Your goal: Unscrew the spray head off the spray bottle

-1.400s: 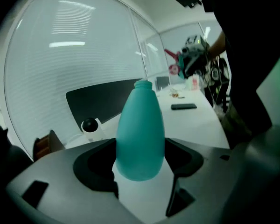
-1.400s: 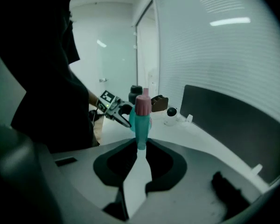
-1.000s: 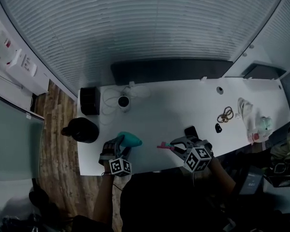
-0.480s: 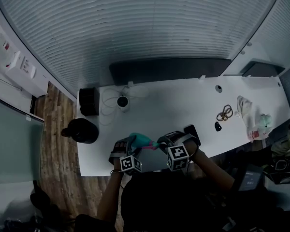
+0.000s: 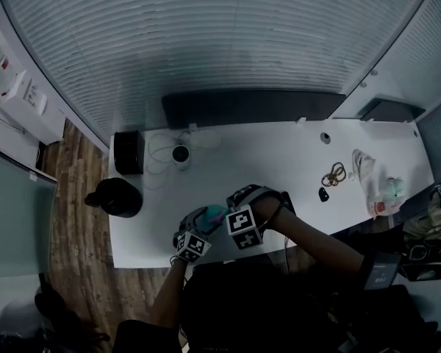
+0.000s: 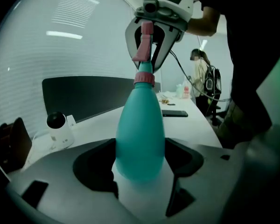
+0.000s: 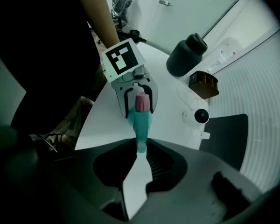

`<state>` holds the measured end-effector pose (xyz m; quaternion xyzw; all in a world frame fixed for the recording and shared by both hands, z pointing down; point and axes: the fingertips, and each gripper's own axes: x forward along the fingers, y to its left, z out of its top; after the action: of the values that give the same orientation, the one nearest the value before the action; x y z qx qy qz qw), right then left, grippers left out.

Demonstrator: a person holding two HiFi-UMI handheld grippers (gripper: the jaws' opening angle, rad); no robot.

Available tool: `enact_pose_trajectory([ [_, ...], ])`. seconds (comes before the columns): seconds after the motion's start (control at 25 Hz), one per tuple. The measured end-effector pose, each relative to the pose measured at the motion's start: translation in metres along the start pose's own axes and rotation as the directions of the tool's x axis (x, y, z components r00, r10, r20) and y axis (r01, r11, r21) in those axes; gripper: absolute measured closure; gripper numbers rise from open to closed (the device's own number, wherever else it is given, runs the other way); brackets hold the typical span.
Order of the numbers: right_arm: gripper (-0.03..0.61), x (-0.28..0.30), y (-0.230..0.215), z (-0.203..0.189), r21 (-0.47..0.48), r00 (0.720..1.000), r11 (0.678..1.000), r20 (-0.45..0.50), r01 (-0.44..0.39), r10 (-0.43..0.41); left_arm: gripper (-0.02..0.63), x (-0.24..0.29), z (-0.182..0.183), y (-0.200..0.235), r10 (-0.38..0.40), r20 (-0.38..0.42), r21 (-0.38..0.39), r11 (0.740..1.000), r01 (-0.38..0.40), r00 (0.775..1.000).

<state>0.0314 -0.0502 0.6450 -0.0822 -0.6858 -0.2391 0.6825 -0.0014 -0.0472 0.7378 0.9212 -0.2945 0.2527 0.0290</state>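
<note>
The left gripper (image 6: 140,171) has its fingers clamped on the fat lower body of the teal spray bottle (image 6: 140,129). The bottle's long axis runs straight out from them, neck leading, to the pink collar (image 6: 144,78) and the spray head (image 6: 143,45), which is pinched between the narrowly set fingers of the right gripper (image 7: 139,146). The collar looks seated on the neck, so the unscrewing twist seems to be in hand: next the right wrist should roll about that axis while the left holds firm.
</note>
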Motion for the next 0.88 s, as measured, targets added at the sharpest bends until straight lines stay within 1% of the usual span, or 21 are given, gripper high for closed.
enact_pose_trajectory([
  [0.08, 0.517, 0.001, -0.005, 0.007, 0.006, 1.000, 1.000, 0.021, -0.001, 0.001, 0.282, 0.001, -0.007, 0.002, 0.002, 0.039, -0.057, 0.998, 0.000, 0.999],
  [0.16, 0.517, 0.000, -0.007, 0.008, 0.034, 0.999, 0.999, 0.041, -0.005, 0.004, 0.282, 0.002, -0.013, 0.005, 0.016, 0.056, -0.102, 0.995, -0.010, 0.998],
  [0.24, 0.515, -0.004, -0.005, 0.005, 0.090, 0.998, 0.996, 0.058, -0.029, 0.024, 0.281, 0.002, -0.017, 0.008, 0.035, 0.070, -0.127, 0.992, -0.026, 0.997],
  [0.36, 0.503, -0.006, -0.004, -0.003, 0.187, 0.995, 0.981, 0.090, -0.051, 0.034, 0.281, 0.003, -0.019, 0.013, 0.049, 0.082, -0.155, 0.987, -0.036, 0.995],
  [0.44, 0.500, -0.003, -0.007, -0.009, 0.267, 0.992, 0.964, 0.128, -0.023, -0.012, 0.281, 0.002, -0.018, 0.016, 0.049, 0.079, -0.180, 0.983, -0.034, 0.996],
  [0.52, 0.500, -0.002, -0.011, -0.016, 0.369, 0.983, 0.929, 0.165, 0.014, -0.080, 0.281, 0.003, -0.018, 0.018, 0.050, 0.076, -0.183, 0.982, -0.035, 0.996],
  [0.56, 0.500, -0.004, -0.013, -0.020, 0.430, 0.976, 0.903, 0.185, 0.022, -0.112, 0.281, 0.003, -0.018, 0.019, 0.046, 0.076, -0.178, 0.984, -0.032, 0.996],
  [0.68, 0.500, -0.010, -0.014, -0.024, 0.596, 0.941, 0.803, 0.262, 0.017, -0.215, 0.281, -0.001, -0.020, 0.019, 0.024, 0.077, -0.152, 0.988, -0.012, 0.997],
  [0.76, 0.500, -0.012, -0.010, -0.023, 0.666, 0.916, 0.746, 0.300, 0.000, -0.268, 0.253, -0.004, -0.022, 0.016, 0.000, 0.085, -0.141, 0.990, 0.012, 0.996],
  [0.8, 0.500, -0.010, -0.006, -0.022, 0.688, 0.906, 0.726, 0.315, -0.011, -0.285, 0.241, -0.005, -0.023, 0.014, -0.015, 0.091, -0.139, 0.990, 0.028, 0.996],
  [0.88, 0.500, -0.004, 0.003, -0.021, 0.718, 0.887, 0.695, 0.339, -0.029, -0.314, 0.227, -0.009, -0.026, 0.010, -0.043, 0.089, -0.132, 0.990, 0.055, 0.995],
])
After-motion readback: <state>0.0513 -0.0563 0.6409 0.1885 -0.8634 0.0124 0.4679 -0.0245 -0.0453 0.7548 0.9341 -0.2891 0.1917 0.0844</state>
